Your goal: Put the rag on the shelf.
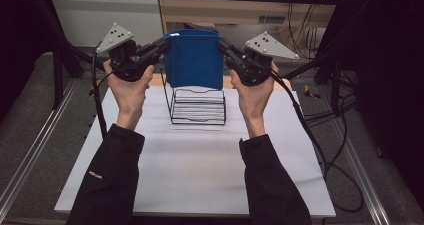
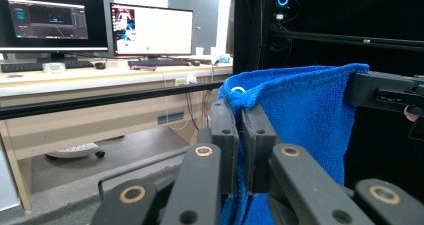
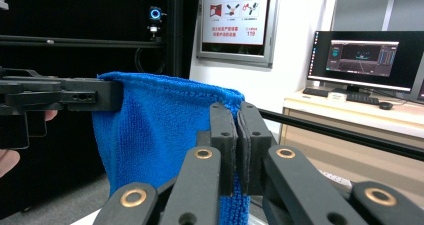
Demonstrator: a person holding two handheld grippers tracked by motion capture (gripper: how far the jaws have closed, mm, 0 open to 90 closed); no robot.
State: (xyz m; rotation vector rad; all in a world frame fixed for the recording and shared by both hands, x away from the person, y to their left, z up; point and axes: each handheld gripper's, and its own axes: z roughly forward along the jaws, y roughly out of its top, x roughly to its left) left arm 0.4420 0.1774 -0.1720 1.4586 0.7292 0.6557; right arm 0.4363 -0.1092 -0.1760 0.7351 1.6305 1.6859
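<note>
The left gripper (image 1: 162, 46) has its jaws pinched tight on the left top corner of the blue towel (image 1: 194, 60). The towel hangs flat between both hands, its top edge stretched level, directly over the wire rack (image 1: 198, 106) near the far edge of the surface (image 1: 200, 170). The right gripper (image 1: 223, 48) clamps the right corner, so both hands are equally near the rack, which lies straight below.

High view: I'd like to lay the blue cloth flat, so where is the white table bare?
The white table is bare between the forearms, in front of the wire rack, and in strips beside the rack. The rack's middle-back spot is crowded, with the blue cloth hanging over it from the left gripper and right gripper.
</note>
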